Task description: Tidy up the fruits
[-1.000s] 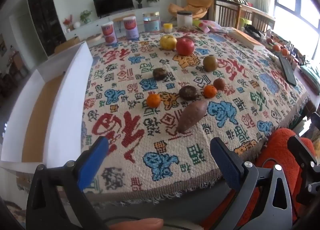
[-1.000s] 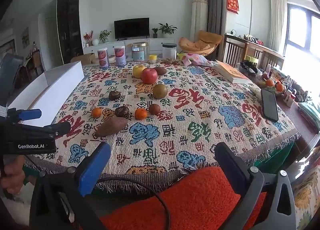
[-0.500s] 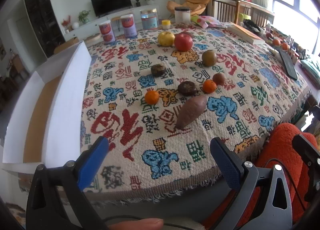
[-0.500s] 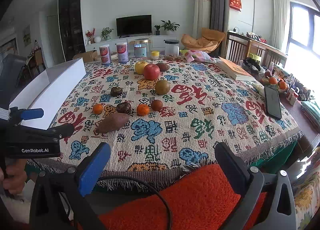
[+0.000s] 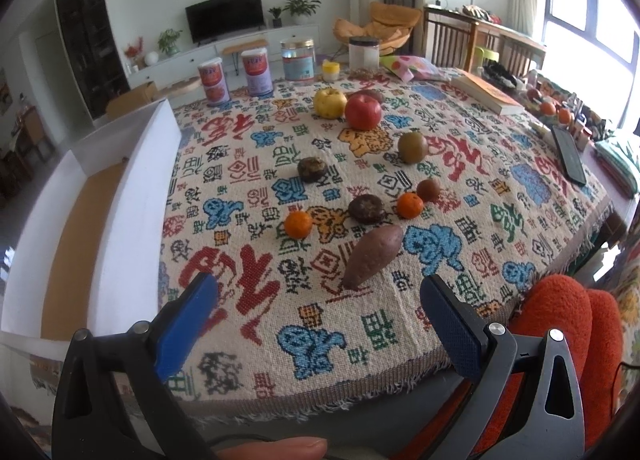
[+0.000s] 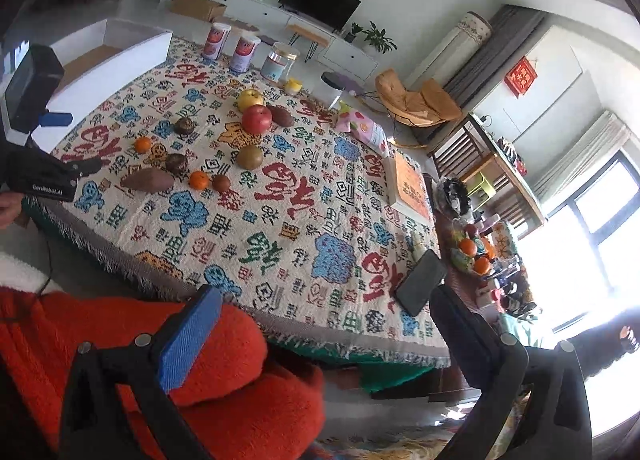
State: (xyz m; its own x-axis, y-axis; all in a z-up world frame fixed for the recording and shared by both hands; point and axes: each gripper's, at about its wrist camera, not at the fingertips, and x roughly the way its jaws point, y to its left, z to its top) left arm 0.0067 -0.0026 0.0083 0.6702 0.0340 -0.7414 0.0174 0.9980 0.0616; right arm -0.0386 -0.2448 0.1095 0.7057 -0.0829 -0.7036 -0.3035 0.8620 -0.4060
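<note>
We see a tabletop [image 5: 472, 344] covered by a woven cloth with red, blue and green characters and a fringed grey hem, in a bright living room with a TV [image 5: 225, 15], white sideboard, orange chair [image 5: 380, 25] and big window. Fruits sit loose mid-cloth: yellow apple [image 5: 329, 102] touching red apple [image 5: 363, 111], greenish-brown round fruit [image 5: 413, 147] nearer, two dark wrinkled fruits [image 5: 312, 169] and [image 5: 366, 209], two oranges [image 5: 298, 224] and [image 5: 409, 205], small brown fruit [image 5: 428, 190], and a tapered sweet potato [image 5: 373, 256] closest to the near edge. A white cardboard box [image 5: 132, 219] with brown floor runs along the cloth's left edge, open-topped. Back edge holds two tins [image 5: 236, 76], two jars and a small yellow tub. Right side: a book [image 5: 490, 93], a black phone [image 5: 568, 153], clutter beyond. The near third of the cloth is bare. Left hand-held gripper [image 5: 316, 308] hovers above the near edge, blue textured pads spread wide, nothing between them, sweet potato just ahead. Right hand-held gripper [image 6: 324, 324] is tilted, off the near right corner above fuzzy orange-red fabric [image 6: 240, 392], fingers also wide apart and empty; its view shows the left unit held at the cloth's left corner.
</note>
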